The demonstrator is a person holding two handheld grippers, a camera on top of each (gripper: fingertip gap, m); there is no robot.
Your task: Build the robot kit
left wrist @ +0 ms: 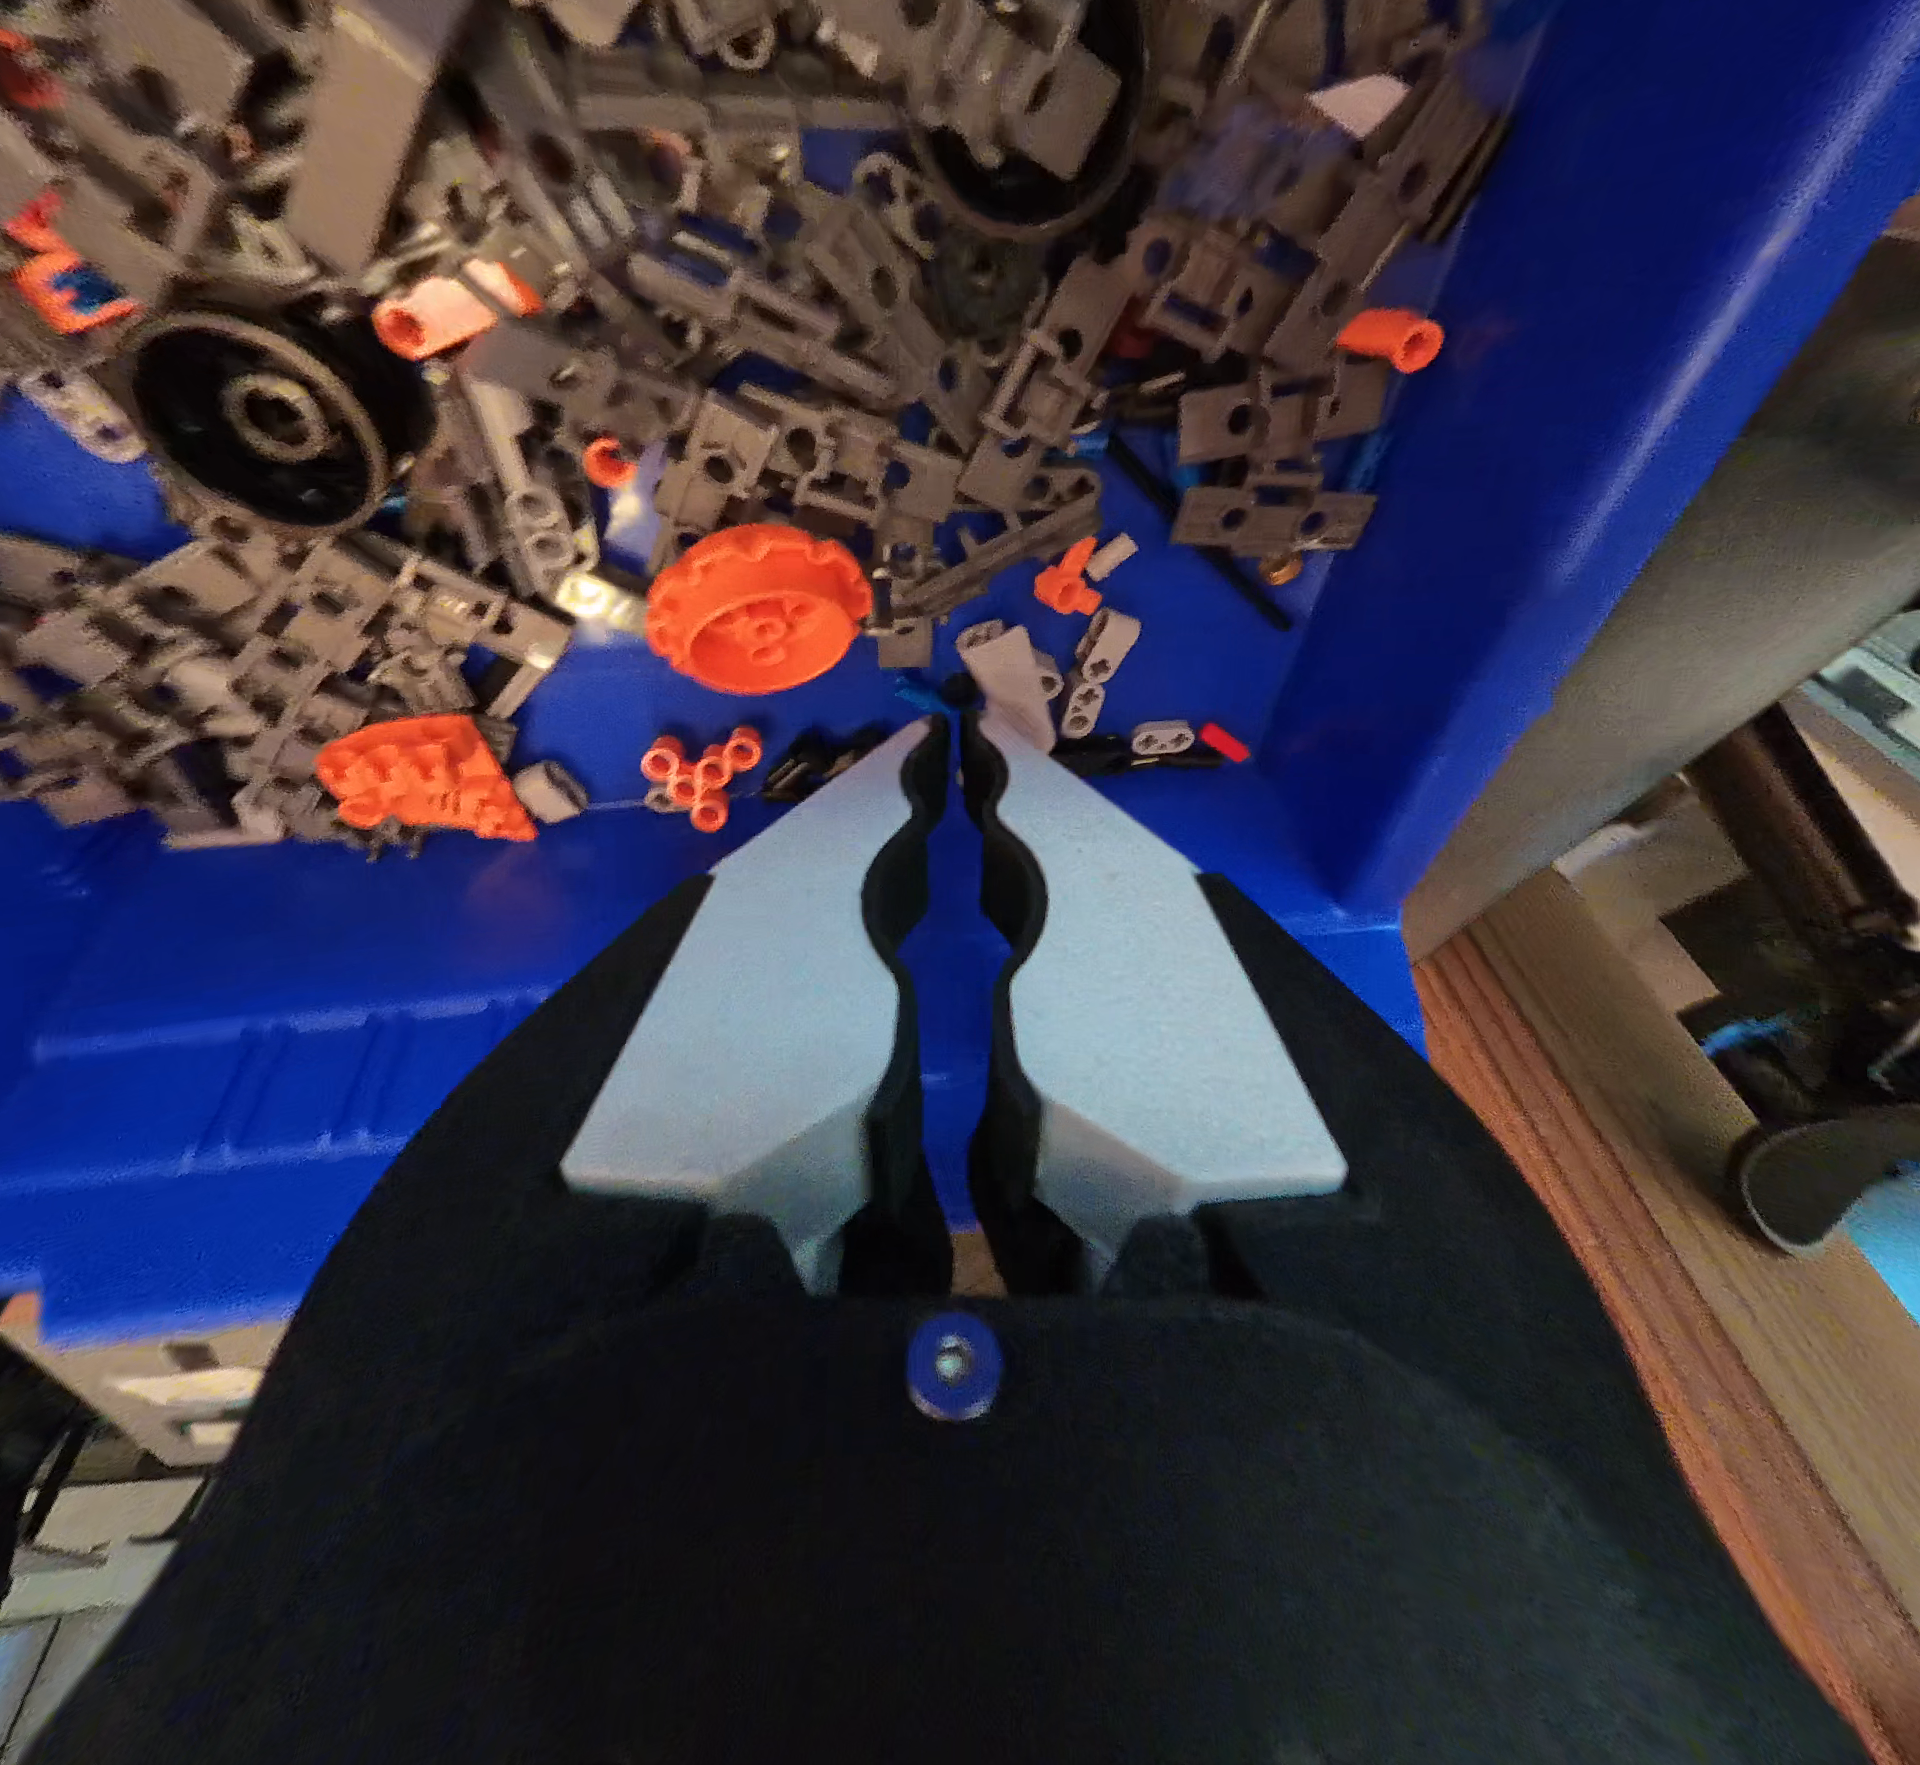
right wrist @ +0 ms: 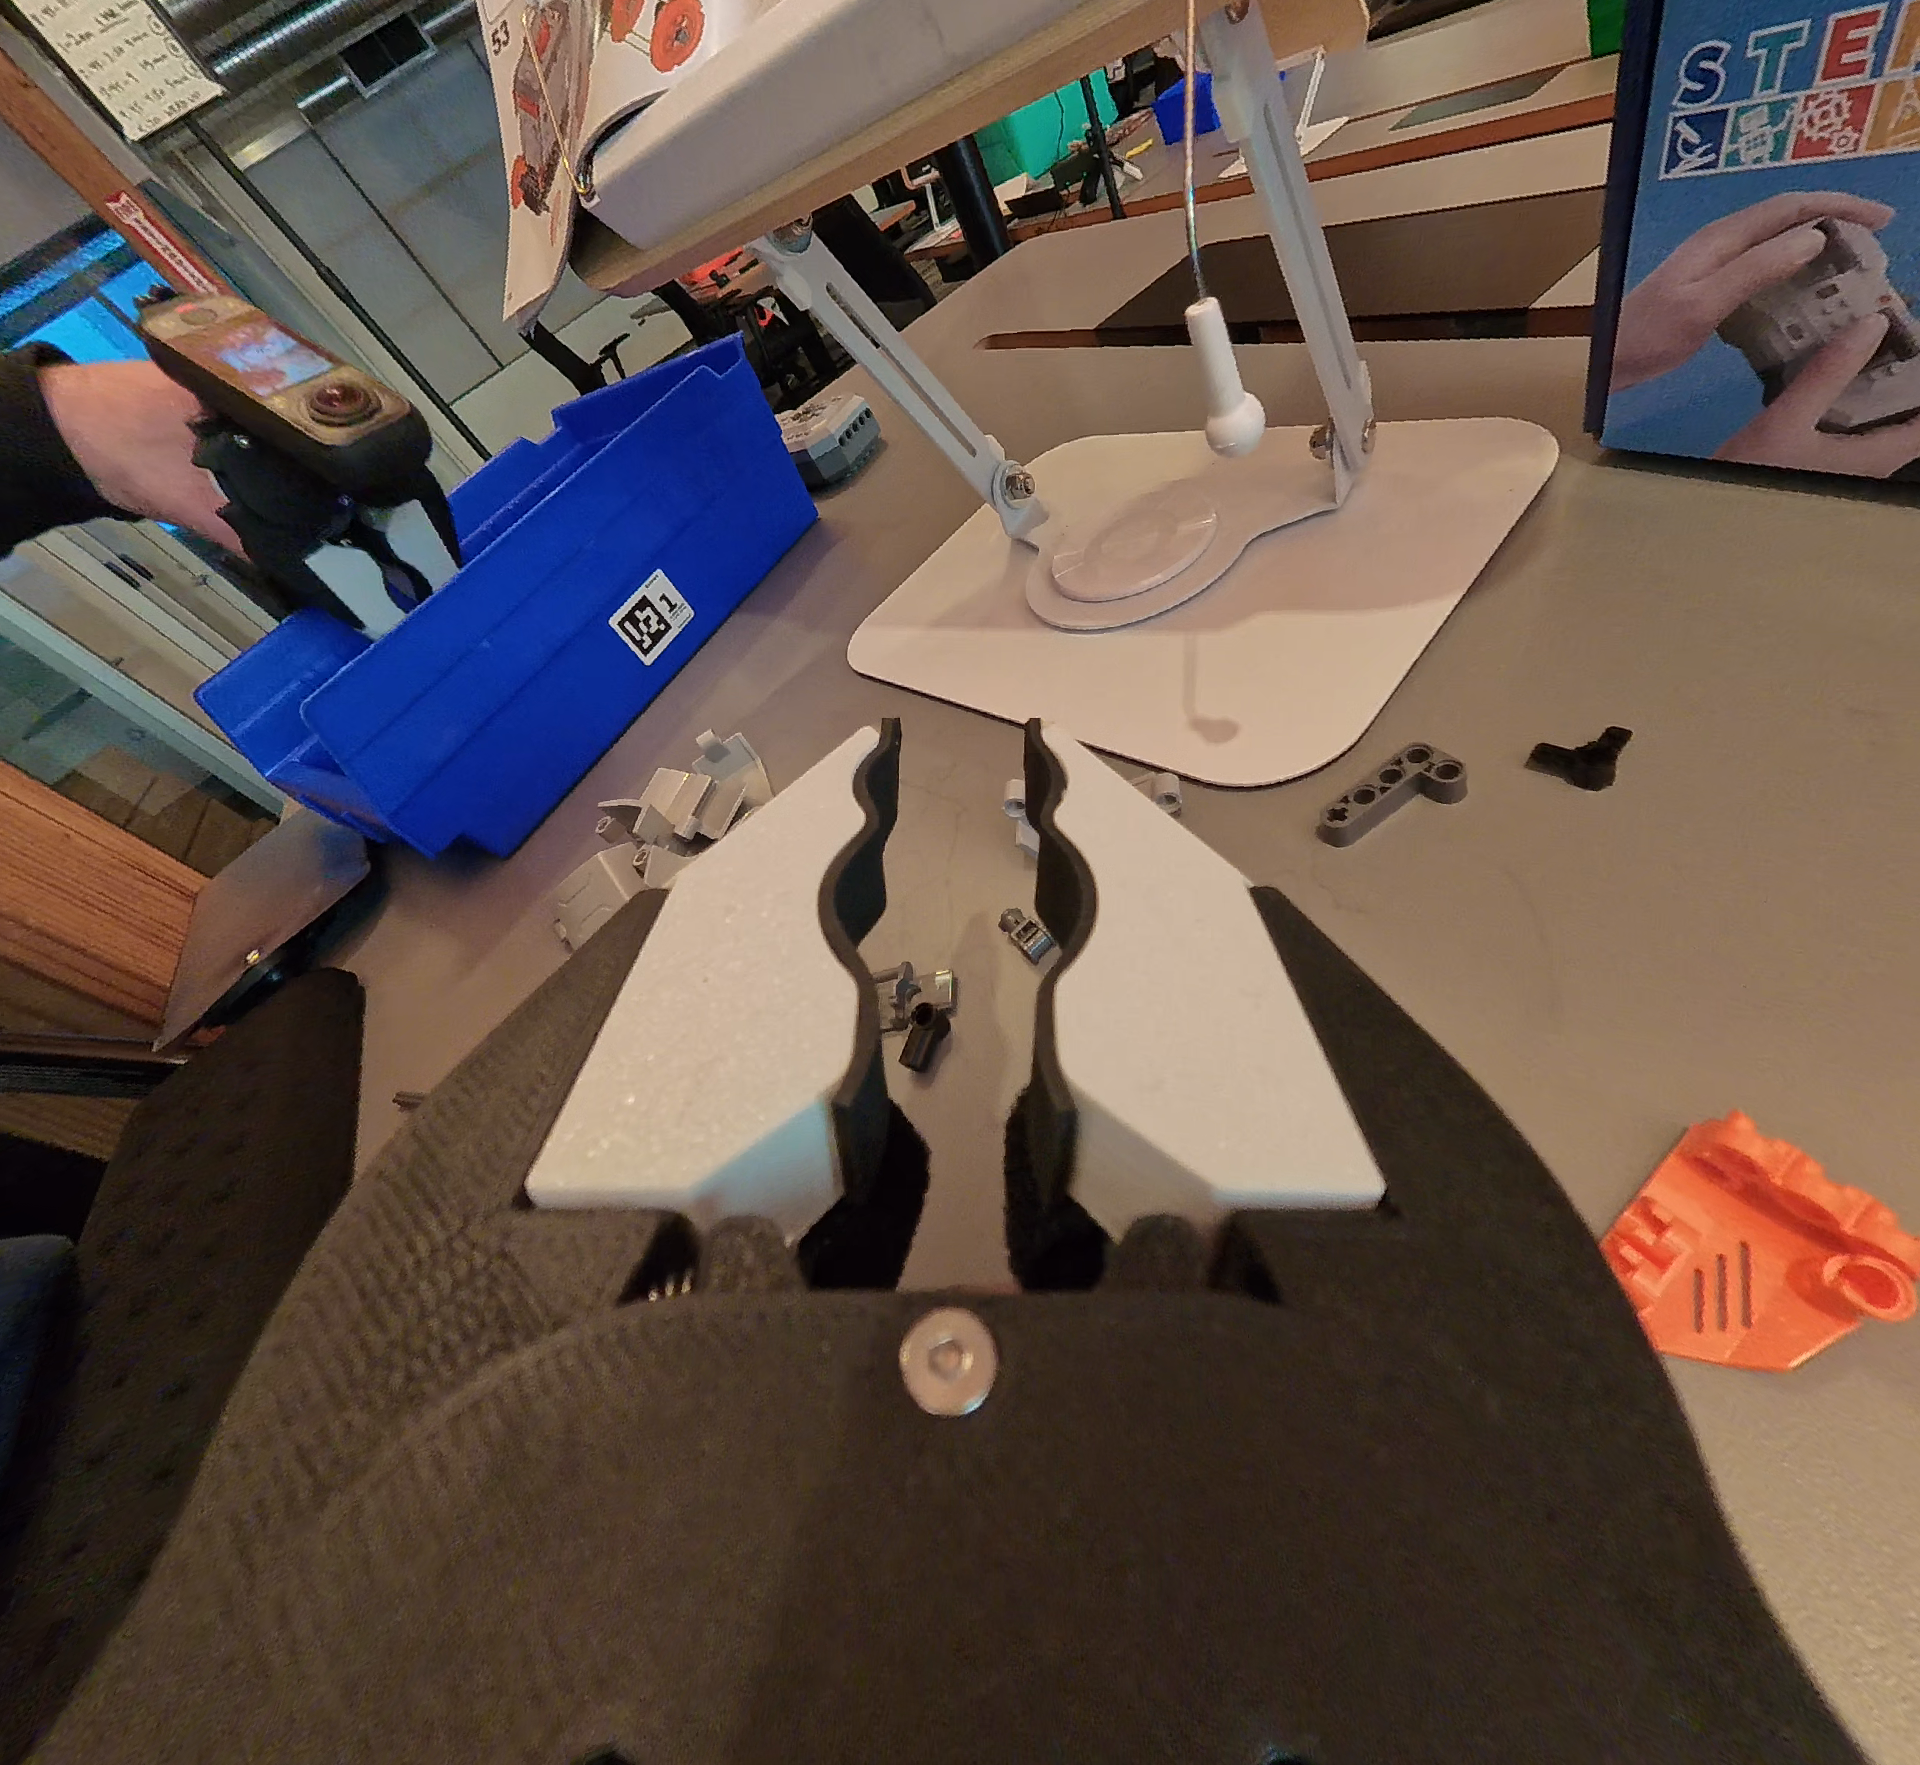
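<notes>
the left claw [left wrist: 951,728] is reaching down into a blue bin [left wrist: 312,1040], its fingers drawn together so that only a thin wavy slit is showing between them. a tiny dark piece [left wrist: 951,692] is sitting right at the tips. the view is blurred there, so i cannot tell whether the tips are pinching it or only touching it.

the tips are resting low near the bin's right wall, in the thin edge of a heap of grey parts [left wrist: 727,313]. just beside them on the right are lying a pale wedge piece [left wrist: 1013,676] and some small grey links [left wrist: 1091,676]. to the left are sitting a cluster of pink rings [left wrist: 701,770], an orange wheel [left wrist: 758,609] and an orange studded plate [left wrist: 426,775]. a black wheel [left wrist: 270,416] is lying farther off in the heap. things are crowding close around the tips, with little bare floor between them.

the right claw [right wrist: 961,739] is hovering over a grey table [right wrist: 1558,936] with its fingers apart and holding nothing. below the gap a small grey and black connector [right wrist: 914,1009] and a small grey stud [right wrist: 1023,936] are lying on the table, apart from each other and from the fingers. pale grey panels [right wrist: 675,811] are lying just past the left finger. to the right, well apart, are a grey holed beam [right wrist: 1392,790], a small black piece [right wrist: 1579,754] and an orange panel [right wrist: 1756,1258]. ahead, a white stand [right wrist: 1247,655] is holding up an open booklet [right wrist: 623,1].
</notes>
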